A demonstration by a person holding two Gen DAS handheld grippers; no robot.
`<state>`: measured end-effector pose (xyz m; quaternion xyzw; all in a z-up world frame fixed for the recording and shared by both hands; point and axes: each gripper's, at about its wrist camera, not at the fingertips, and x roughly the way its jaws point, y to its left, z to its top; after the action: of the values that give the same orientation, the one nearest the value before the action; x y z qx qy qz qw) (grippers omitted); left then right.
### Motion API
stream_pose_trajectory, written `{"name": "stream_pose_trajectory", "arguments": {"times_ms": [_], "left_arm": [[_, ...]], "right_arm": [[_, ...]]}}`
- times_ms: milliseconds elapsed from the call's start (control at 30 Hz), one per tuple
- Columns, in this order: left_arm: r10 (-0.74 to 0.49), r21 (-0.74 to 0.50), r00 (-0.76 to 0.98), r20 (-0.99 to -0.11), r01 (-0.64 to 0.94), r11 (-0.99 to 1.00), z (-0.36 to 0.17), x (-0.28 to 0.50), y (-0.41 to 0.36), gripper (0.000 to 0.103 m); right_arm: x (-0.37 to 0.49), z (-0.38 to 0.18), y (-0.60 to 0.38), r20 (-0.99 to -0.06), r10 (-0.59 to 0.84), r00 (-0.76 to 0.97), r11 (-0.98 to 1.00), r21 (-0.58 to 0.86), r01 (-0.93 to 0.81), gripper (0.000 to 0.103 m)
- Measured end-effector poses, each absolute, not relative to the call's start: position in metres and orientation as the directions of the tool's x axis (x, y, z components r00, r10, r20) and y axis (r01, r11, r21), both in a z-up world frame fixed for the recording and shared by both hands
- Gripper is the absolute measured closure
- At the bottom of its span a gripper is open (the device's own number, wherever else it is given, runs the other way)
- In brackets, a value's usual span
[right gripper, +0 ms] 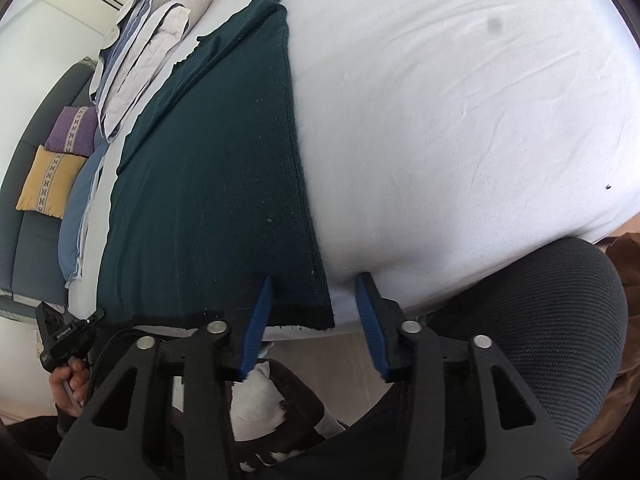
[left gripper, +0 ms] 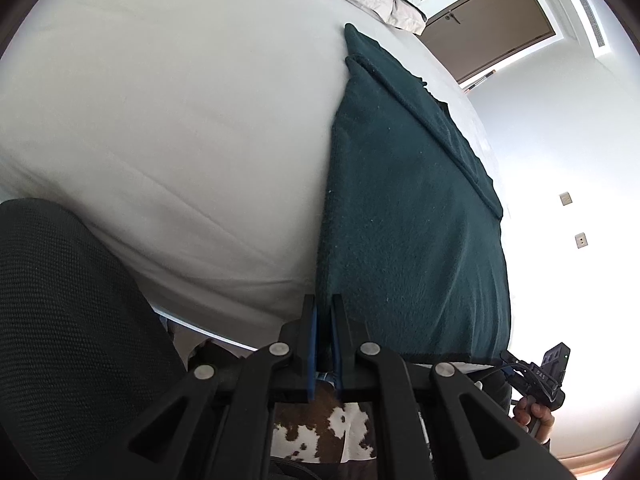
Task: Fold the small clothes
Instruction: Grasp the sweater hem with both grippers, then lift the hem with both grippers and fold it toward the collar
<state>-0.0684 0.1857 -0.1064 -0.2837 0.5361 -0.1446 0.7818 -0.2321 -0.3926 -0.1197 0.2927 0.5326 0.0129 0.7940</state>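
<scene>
A dark green knit garment point(left gripper: 408, 208) lies flat on the white bed sheet point(left gripper: 180, 140), stretching away from the near edge. My left gripper point(left gripper: 324, 304) is shut on its near left corner, and the cloth edge runs in between the blue pads. In the right wrist view the same garment point(right gripper: 208, 184) fills the left half. My right gripper point(right gripper: 314, 280) is open and straddles the near right corner, with one blue finger point(right gripper: 260, 304) over the cloth and the other over the sheet point(right gripper: 460, 120). The pads do not press the cloth.
A black mesh chair back point(right gripper: 540, 320) stands close to the bed's near edge. Folded bedding point(right gripper: 140, 40) is stacked at the far end, beside a dark sofa with a purple cushion point(right gripper: 74, 130) and a yellow cushion point(right gripper: 50, 182). A cowhide rug point(left gripper: 320, 428) lies below.
</scene>
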Motion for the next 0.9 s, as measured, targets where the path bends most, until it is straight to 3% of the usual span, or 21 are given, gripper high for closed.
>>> {"name": "stream_pose_trajectory", "arguments": {"times_ms": [100, 167, 367, 700, 900], "left_arm": [[-0.529, -0.598, 0.385, -0.756, -0.078, 0.798, -0.106, -0.069, 0.186, 0.095], [-0.530, -0.599, 0.385, -0.756, -0.078, 0.797, -0.106, -0.069, 0.185, 0.095], [-0.551, -0.621, 0.402, -0.732, -0.061, 0.781, -0.097, -0.070, 0.183, 0.096], [-0.662, -0.754, 0.468, -0.585, -0.015, 0.657, -0.058, -0.066, 0.189, 0.097], [-0.687, -0.796, 0.508, -0.519, 0.004, 0.605, -0.037, -0.053, 0.190, 0.097]], "right_arm": [[-0.231, -0.120, -0.390, -0.831, 0.354, 0.428, 0.828, 0.492, 0.269, 0.088], [-0.231, -0.119, -0.387, -0.831, 0.352, 0.431, 0.834, 0.487, 0.258, 0.095], [-0.238, -0.107, -0.386, -0.784, 0.388, 0.484, 0.799, 0.548, 0.248, 0.097], [-0.235, -0.050, -0.394, -0.560, 0.489, 0.669, 0.651, 0.745, 0.147, 0.097], [-0.212, -0.023, -0.383, -0.523, 0.493, 0.695, 0.650, 0.752, 0.105, 0.097]]}}
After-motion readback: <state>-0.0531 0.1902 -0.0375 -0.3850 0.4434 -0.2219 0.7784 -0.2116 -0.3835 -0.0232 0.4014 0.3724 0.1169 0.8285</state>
